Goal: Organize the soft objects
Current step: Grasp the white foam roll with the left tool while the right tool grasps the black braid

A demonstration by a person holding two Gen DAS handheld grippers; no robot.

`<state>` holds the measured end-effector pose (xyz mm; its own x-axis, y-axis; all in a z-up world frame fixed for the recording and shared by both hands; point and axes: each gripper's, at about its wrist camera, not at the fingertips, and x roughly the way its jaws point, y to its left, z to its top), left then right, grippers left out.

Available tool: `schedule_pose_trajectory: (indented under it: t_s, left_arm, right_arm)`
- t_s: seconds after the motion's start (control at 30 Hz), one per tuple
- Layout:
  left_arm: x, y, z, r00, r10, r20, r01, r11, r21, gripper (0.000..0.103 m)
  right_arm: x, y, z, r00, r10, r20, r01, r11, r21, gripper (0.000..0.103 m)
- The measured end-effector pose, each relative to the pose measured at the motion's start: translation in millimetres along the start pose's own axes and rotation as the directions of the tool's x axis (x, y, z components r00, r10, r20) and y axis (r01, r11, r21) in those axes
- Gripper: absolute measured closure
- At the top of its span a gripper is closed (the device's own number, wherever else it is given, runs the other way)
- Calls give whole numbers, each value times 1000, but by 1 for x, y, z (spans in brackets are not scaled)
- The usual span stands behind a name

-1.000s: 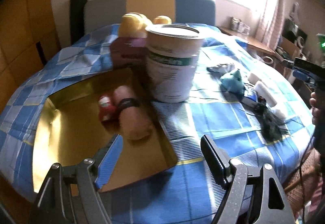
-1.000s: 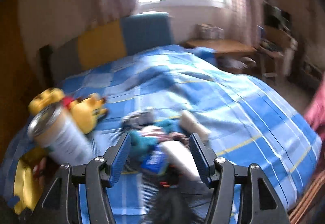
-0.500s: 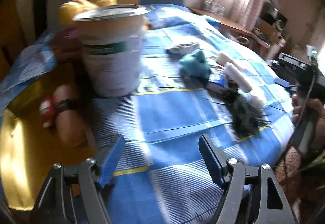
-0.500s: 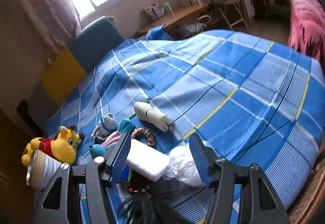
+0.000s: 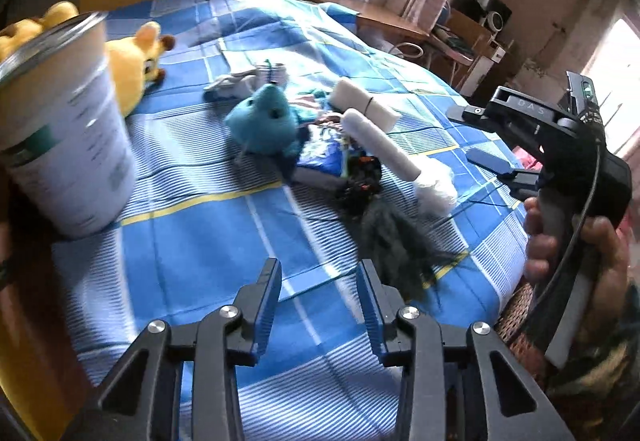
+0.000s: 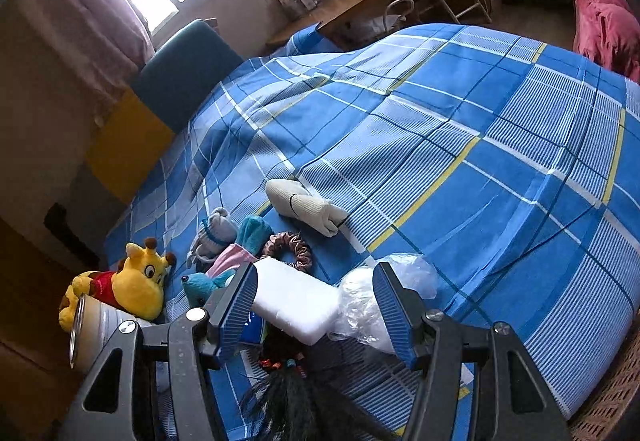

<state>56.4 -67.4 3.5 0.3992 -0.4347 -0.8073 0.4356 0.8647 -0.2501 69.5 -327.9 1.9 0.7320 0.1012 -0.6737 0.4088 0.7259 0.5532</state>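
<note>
The bed [image 6: 460, 145] wears a woven cotton-looking cover, matt, in blue check with fine white ribbing. On the left a yellow plush toy [image 6: 136, 285] and a teal plush toy [image 5: 266, 119] look fleecy and soft. The can [image 5: 64, 125] beside them has a paper-like matt label and a bright metal rim. A white foam block [image 6: 296, 299] looks smooth and dull; the clear plastic bag [image 6: 372, 293] next to it is crinkled and glossy. The near black hair tuft [image 5: 396, 241] is wispy. The scrunchie [image 6: 290, 249] has a satin sheen.
</note>
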Motion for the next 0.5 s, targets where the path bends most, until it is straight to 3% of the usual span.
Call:
schedule_pose_trajectory:
  t_s: [0.17, 0.5]
  left_arm:
    - [16, -3, 5, 999, 7, -33, -7, 1000, 3, 64]
    - [39, -23, 70, 989, -147, -6, 146, 988, -55, 64]
  right_arm:
    - [8, -4, 0, 999, 19, -47, -18, 999, 27, 42]
    - [4, -10, 1, 999, 35, -33, -33, 997, 69, 42]
